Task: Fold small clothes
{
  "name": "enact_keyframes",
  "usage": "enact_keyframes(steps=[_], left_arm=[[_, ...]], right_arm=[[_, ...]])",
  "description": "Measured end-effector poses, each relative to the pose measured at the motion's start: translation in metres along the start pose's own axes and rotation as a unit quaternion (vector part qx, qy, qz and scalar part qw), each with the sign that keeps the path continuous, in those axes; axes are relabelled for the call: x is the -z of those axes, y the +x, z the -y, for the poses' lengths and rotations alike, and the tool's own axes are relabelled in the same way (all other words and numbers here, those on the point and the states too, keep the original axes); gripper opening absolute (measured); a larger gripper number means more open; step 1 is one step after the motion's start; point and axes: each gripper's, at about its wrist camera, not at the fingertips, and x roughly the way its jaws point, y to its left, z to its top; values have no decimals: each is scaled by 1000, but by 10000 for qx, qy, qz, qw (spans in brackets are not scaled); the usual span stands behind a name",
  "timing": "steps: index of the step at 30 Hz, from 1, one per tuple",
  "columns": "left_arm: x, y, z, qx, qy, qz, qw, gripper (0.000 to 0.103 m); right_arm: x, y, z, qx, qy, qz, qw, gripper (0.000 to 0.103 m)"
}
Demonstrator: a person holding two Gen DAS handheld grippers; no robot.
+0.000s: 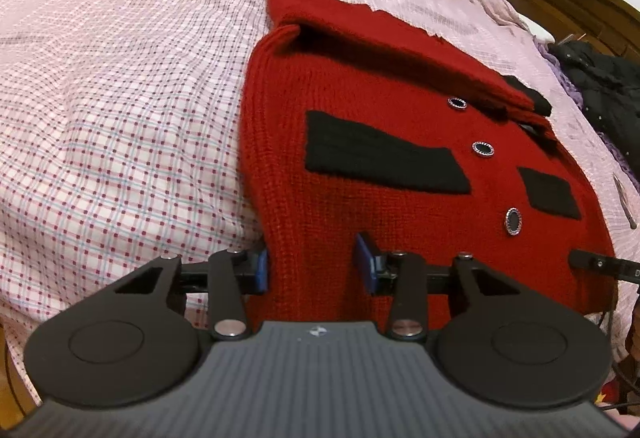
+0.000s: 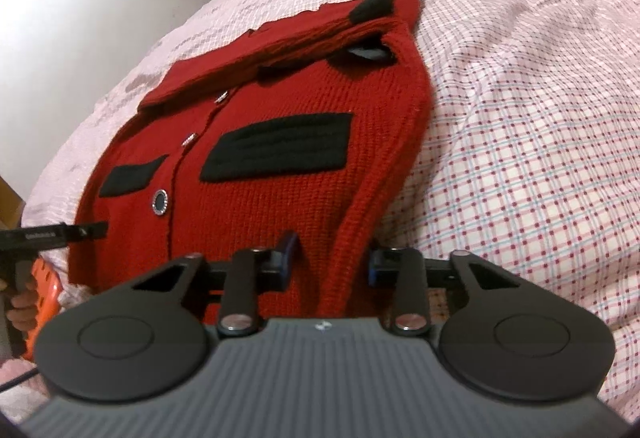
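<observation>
the bottom edge of the red sweater point(image 1: 360, 158) is pinched by the left gripper point(image 1: 316, 266) and the right gripper point(image 2: 330, 262) on the bed point(image 1: 120, 98).

light: dim, warm indoor | blur: soft throughout | edges: strong fisheye warp, dark corners

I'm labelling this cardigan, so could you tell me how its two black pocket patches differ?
In the left wrist view, the left patch is long and reaches far across the red cardigan; the right patch is much shorter. The left patch lies left of the buttons, the right patch on the other side. Both are black knit bands at about the same height.
</observation>
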Motion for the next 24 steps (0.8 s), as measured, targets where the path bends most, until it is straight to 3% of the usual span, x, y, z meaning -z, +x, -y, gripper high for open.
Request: enact_keyframes(steps=[5,9,10,22,24], left_arm=[[-2,-1,0,21,21,35,10000,43],[-3,-11,-3,55,-62,130,9999,19],[-4,-15,-4,130,-135,165,9997,17],[-23,-41,-10,753,-527,444,9948,15],[-29,-47,-11,896,-582,532,9929,15]], right_arm=[[-1,-4,1,-61,55,54,10000,24],[-3,-13,2,-138,104,135,9998,20],[-4,-16,3,-177,135,167,9996,19],[-20,-35,6,-647,398,484,9959,16],[-24,-37,6,-749,468,561,9945,11]])
